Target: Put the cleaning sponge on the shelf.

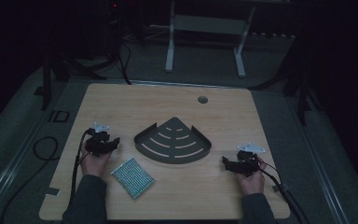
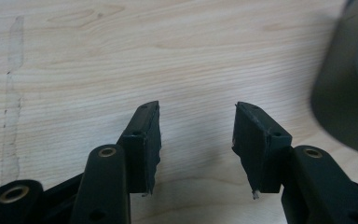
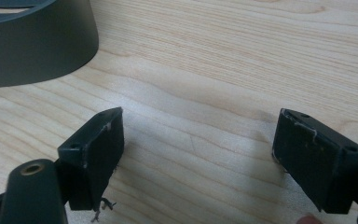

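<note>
A dark grey quarter-round corner shelf with curved slots lies in the middle of the wooden table. A green-white scrubbing sponge lies in front of it, to the left. My left gripper rests on the table left of the shelf, open, with bare wood between its jaws; the shelf's wall is at the right of the left gripper view. My right gripper rests right of the shelf, open wide over bare wood, and the shelf's wall stands at the upper left.
A round cable hole is near the table's far edge. A white desk frame stands on the floor beyond. Cables trail off the left side, and dark stands flank the table.
</note>
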